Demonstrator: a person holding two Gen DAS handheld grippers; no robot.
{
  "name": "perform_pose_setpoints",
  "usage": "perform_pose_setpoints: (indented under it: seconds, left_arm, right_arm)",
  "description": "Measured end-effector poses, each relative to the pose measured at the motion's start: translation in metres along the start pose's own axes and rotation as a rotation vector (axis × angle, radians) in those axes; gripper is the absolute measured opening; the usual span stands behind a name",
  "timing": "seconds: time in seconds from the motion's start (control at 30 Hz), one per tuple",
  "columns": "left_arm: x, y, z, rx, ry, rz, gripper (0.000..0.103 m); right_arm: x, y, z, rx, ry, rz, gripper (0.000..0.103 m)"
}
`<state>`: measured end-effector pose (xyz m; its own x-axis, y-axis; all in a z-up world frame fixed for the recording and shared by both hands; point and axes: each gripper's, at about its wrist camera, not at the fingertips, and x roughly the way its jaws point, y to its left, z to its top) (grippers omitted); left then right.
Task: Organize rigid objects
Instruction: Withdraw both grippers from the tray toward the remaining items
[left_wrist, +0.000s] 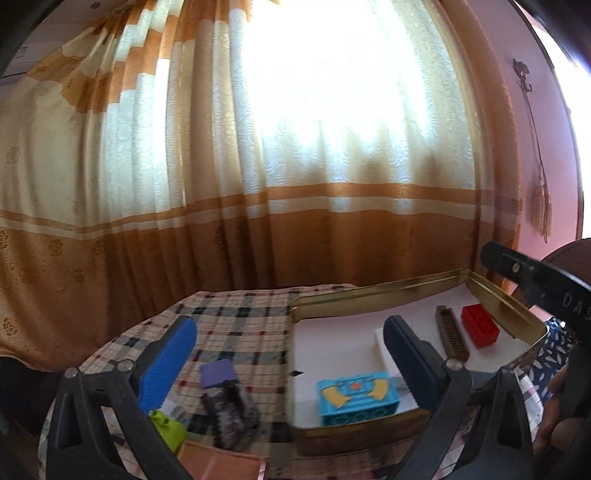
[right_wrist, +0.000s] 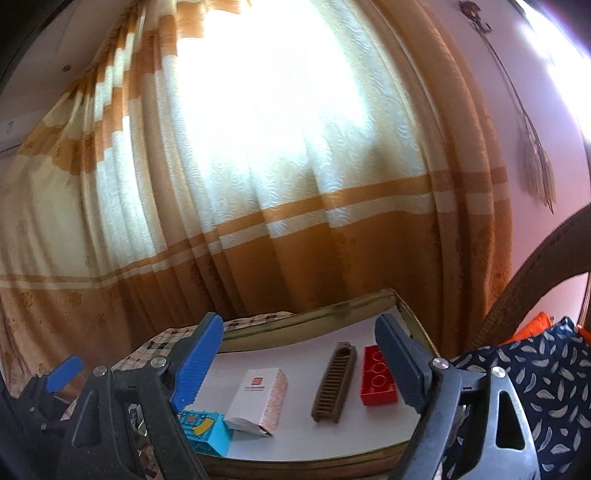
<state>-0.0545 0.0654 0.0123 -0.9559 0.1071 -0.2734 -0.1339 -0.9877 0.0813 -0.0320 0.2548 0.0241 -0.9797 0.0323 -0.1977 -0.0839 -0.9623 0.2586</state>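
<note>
A gold metal tray (left_wrist: 373, 293) with a white floor stands on the checked tablecloth (left_wrist: 240, 325). In it lie a red brick (left_wrist: 480, 325), a brown comb (left_wrist: 452, 336), a white box (right_wrist: 258, 400) and a blue toy block (left_wrist: 358, 398). These also show in the right wrist view: the brick (right_wrist: 378, 380), the comb (right_wrist: 334, 382), the block (right_wrist: 205, 432). My left gripper (left_wrist: 291, 358) is open and empty above the tray's left edge. My right gripper (right_wrist: 299, 365) is open and empty above the tray.
On the cloth left of the tray lie a purple block (left_wrist: 218, 374), a dark speckled object (left_wrist: 231, 411), a green brick (left_wrist: 168, 430) and an orange-brown flat thing (left_wrist: 221, 463). A curtain (left_wrist: 258, 184) hangs behind. A patterned cushion (right_wrist: 535, 387) is at the right.
</note>
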Motion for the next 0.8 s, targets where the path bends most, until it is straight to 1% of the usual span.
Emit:
perform_pose_setpoints:
  seconds: [0.1, 0.13, 0.17, 0.2, 0.27, 0.33, 0.37, 0.43, 0.5, 0.6, 0.8]
  left_arm:
    - [-0.008, 0.008, -0.005, 0.012, -0.032, 0.037, 0.103]
    - [-0.009, 0.010, -0.006, 0.016, -0.039, 0.045, 0.103]
    - [-0.011, 0.012, -0.007, 0.020, -0.045, 0.052, 0.103]
    - [-0.011, 0.015, -0.009, 0.022, -0.049, 0.059, 0.103]
    - [-0.013, 0.018, -0.010, 0.025, -0.053, 0.064, 0.103]
    - [-0.016, 0.023, -0.011, 0.021, -0.075, 0.085, 0.103]
    - [-0.019, 0.027, -0.012, 0.007, -0.092, 0.089, 0.103]
    - [-0.023, 0.033, -0.014, -0.017, -0.113, 0.083, 0.103]
    - [-0.025, 0.037, -0.015, -0.044, -0.122, 0.076, 0.103]
    - [-0.028, 0.042, -0.017, -0.063, -0.135, 0.072, 0.103]
    - [-0.024, 0.042, -0.018, -0.063, -0.111, 0.057, 0.103]
  right_arm:
    - [-0.008, 0.008, -0.002, -0.009, -0.036, -0.003, 0.086]
    - [-0.011, 0.013, -0.004, -0.019, -0.049, -0.021, 0.087]
    - [-0.013, 0.017, -0.006, -0.030, -0.054, -0.037, 0.092]
    - [-0.014, 0.021, -0.008, -0.046, -0.057, -0.057, 0.094]
    - [-0.020, 0.032, -0.010, -0.091, -0.079, -0.081, 0.094]
    - [-0.027, 0.038, -0.013, -0.118, -0.105, -0.075, 0.095]
    - [-0.031, 0.042, -0.016, -0.133, -0.115, -0.071, 0.098]
    - [-0.039, 0.048, -0.020, -0.169, -0.138, -0.069, 0.102]
    - [-0.045, 0.052, -0.021, -0.179, -0.161, -0.058, 0.102]
    - [-0.044, 0.050, -0.020, -0.156, -0.151, -0.018, 0.102]
    - [-0.042, 0.047, -0.021, -0.144, -0.136, -0.029, 0.102]
